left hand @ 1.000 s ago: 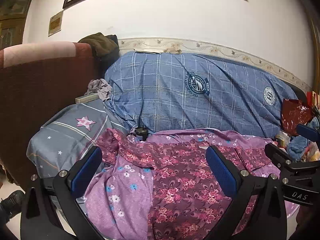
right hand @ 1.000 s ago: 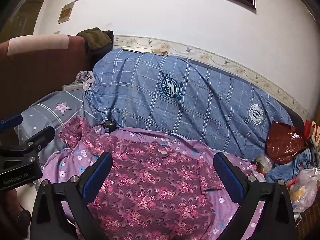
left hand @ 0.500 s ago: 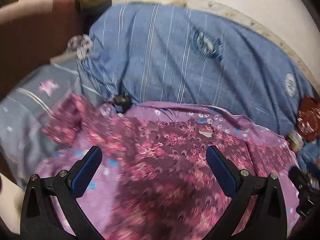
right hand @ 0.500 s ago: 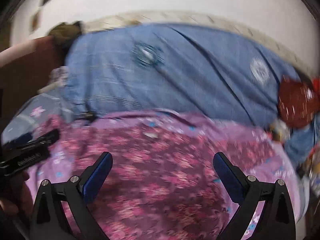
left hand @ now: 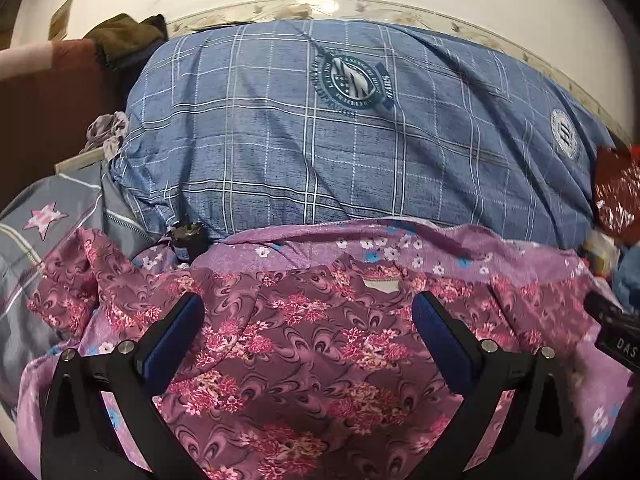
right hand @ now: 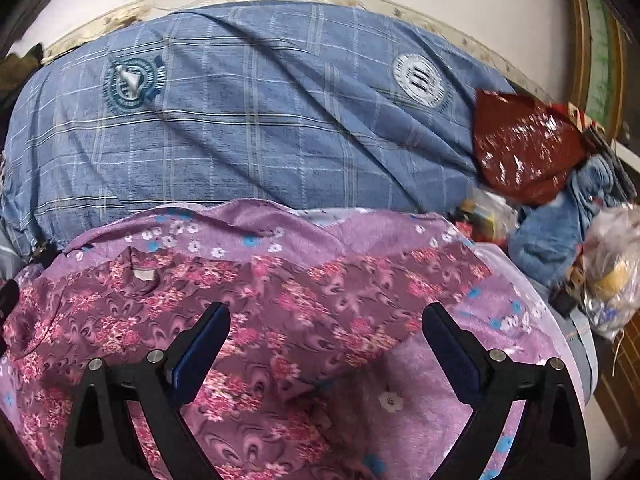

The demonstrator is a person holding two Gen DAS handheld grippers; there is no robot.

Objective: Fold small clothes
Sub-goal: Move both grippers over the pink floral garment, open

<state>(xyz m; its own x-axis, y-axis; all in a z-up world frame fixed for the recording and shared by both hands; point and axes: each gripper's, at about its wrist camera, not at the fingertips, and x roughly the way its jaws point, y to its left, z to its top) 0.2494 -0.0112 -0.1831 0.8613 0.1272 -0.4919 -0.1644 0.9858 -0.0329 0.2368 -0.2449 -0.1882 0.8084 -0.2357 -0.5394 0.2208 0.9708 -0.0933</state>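
Note:
A maroon shirt with pink flowers (left hand: 312, 344) lies spread flat on a lilac flowered sheet (left hand: 360, 240), collar label toward the blue quilt. It also shows in the right wrist view (right hand: 280, 312), with its right sleeve (right hand: 440, 272) stretched out. My left gripper (left hand: 308, 320) is open and empty, low over the shirt's chest. My right gripper (right hand: 326, 328) is open and empty, over the shirt's right side near its edge. The right gripper's body (left hand: 616, 340) shows at the left wrist view's right edge.
A rolled blue plaid quilt (left hand: 340, 140) lies behind the shirt. A grey star pillow (left hand: 44, 216) and a small black object (left hand: 186, 236) are at the left. A red plastic bag (right hand: 524, 144), blue cloth (right hand: 560, 224) and clear bags (right hand: 612, 256) crowd the right. A brown sofa arm (left hand: 48, 100) stands far left.
Both grippers have dropped lower and closer to the shirt, the left swinging right toward the collar, the right swinging right toward the sleeve. Both stayed open.

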